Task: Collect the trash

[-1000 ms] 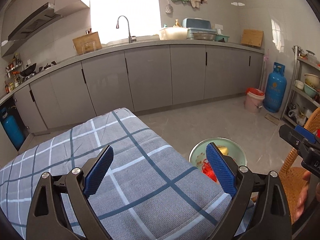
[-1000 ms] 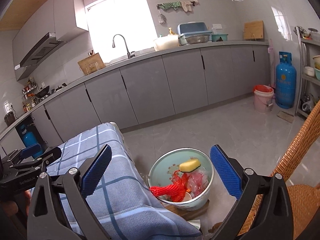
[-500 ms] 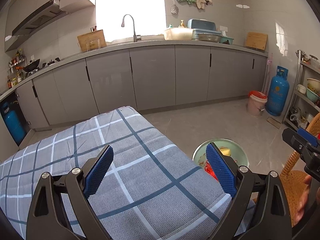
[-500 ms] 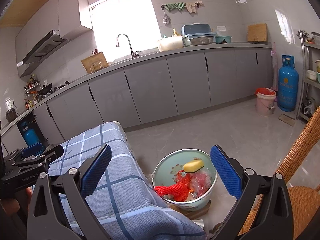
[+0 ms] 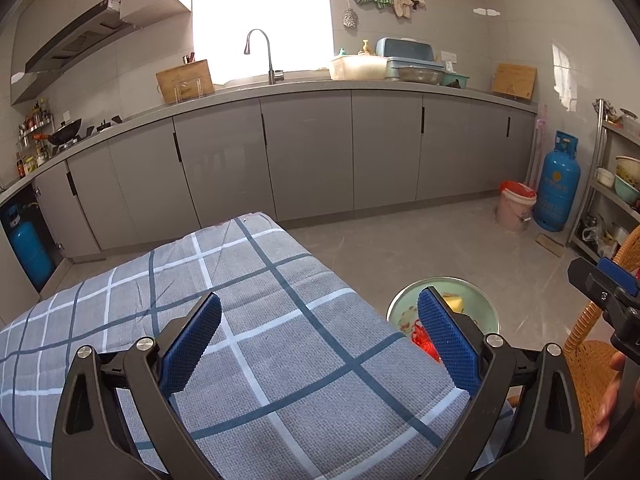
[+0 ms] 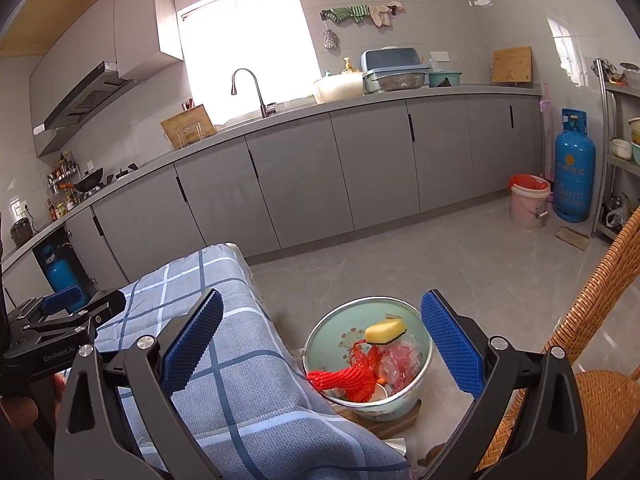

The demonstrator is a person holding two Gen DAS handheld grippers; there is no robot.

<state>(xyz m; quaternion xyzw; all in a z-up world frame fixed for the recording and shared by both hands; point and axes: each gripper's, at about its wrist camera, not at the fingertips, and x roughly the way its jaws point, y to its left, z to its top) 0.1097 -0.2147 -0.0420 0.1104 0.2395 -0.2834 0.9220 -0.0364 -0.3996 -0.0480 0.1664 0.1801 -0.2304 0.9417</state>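
A pale green enamel bowl [image 6: 362,302] sits low beside the table, holding a yellow sponge [image 6: 386,330], a red net bag [image 6: 352,376] and crumpled clear plastic [image 6: 400,364]. My right gripper [image 6: 322,300] hovers above and in front of it, open and empty. My left gripper [image 5: 319,300] hangs over the grey plaid cloth [image 5: 260,320]; its jaws are opening with nothing between them. In the left wrist view its right finger hides part of the bowl [image 5: 476,300]. Each gripper shows at the edge of the other's view.
A wicker chair [image 6: 600,320] stands close on the right. The bowl rests on a wooden board [image 6: 384,424]. Across the tiled floor are grey cabinets [image 5: 312,152], a pink bucket with a red liner [image 6: 528,200] and a blue gas cylinder [image 6: 572,164].
Both views have shifted and levelled slightly. Both grippers stay open and empty, and the bowl and its contents lie as before.
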